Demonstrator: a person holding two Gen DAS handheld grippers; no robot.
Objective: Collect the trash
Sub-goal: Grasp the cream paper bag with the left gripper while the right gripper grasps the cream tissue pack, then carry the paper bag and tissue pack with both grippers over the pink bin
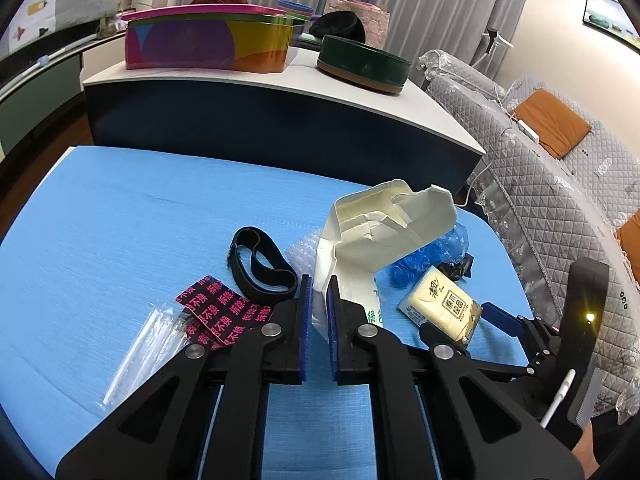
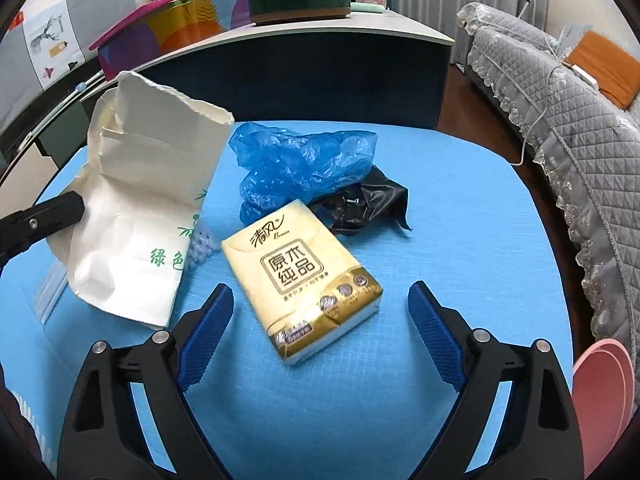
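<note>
Early stage. Left gripper (image 1: pixel 319 312) clamps the cream paper bag (image 1: pixel 372 236), mouth up, on the blue mat (image 1: pixel 120 216). Right gripper (image 2: pixel 320 328) gapes wide, empty, straddling the yellow tissue pack (image 2: pixel 304 276). Blue plastic film (image 2: pixel 304 160), black wrapper (image 2: pixel 368 204), red-printed label (image 1: pixel 216 312) lie uncollected.

Both grippers, left gripper (image 1: pixel 319 300) and right gripper (image 2: pixel 320 320), show matte black linkage arms pinned with round silver screws and tipped with textured blue pads, while the right one's black housing carries a small glowing yellow light and what looks like a white cable plugged underneath.
</note>
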